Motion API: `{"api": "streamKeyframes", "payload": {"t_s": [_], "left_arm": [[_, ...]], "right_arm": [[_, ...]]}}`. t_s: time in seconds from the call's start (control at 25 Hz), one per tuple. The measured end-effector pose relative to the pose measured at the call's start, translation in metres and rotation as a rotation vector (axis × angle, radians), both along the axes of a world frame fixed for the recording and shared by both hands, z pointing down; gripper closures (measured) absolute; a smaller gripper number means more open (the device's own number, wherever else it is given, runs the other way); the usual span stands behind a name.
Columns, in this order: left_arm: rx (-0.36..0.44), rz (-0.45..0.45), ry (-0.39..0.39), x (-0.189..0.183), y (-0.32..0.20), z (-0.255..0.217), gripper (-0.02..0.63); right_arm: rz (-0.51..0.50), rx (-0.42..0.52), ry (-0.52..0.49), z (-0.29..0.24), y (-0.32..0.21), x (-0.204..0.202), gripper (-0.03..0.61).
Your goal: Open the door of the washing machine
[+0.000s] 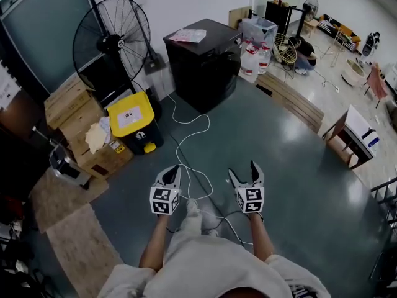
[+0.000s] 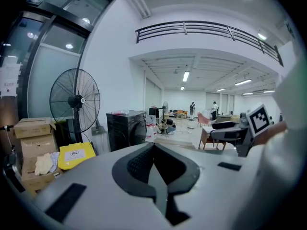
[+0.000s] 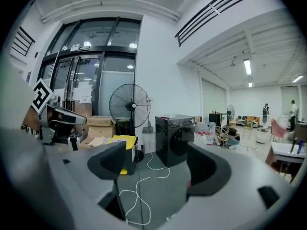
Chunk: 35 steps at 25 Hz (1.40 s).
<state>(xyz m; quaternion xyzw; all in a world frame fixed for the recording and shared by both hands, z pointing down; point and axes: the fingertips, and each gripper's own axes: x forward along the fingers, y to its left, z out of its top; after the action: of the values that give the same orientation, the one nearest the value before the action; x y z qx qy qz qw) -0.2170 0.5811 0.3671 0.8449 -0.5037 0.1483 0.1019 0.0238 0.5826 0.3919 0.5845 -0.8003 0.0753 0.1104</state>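
- The left tongs (image 1: 175,169) are held out over the floor (image 1: 285,160), jaws pressed together, nothing gripped.
- The right tongs (image 1: 242,169) are held beside them, jaws spread wide, empty.
- A white cable (image 1: 190,131) is trailed ahead.
- The washing machine (image 1: 201,67) is set well beyond, its door (image 3: 181,139) shut.

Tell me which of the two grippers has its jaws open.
The right gripper: its jaws stand wide apart with nothing between them, while the left gripper has its jaws closed together.
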Motion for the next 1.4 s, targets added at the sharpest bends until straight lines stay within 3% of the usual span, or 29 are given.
{"api": "streamKeyframes", "payload": {"t_s": [0.4, 1.08, 1.4], "left_arm": [[-0.03, 0.053, 0.016, 0.003, -0.096, 0.022, 0.606], [-0.036, 0.067, 0.062, -0.054, -0.303, 0.019, 0.606], [-0.045, 0.099, 0.065, -0.058, -0.363, 0.029, 0.606]], "right_arm": [[0.027, -0.021, 0.017, 0.009, -0.09, -0.006, 0.206], [0.073, -0.031, 0.059, -0.007, -0.288, -0.054, 0.219], [0.103, -0.044, 0.065, 0.005, -0.342, -0.064, 0.227]]}}
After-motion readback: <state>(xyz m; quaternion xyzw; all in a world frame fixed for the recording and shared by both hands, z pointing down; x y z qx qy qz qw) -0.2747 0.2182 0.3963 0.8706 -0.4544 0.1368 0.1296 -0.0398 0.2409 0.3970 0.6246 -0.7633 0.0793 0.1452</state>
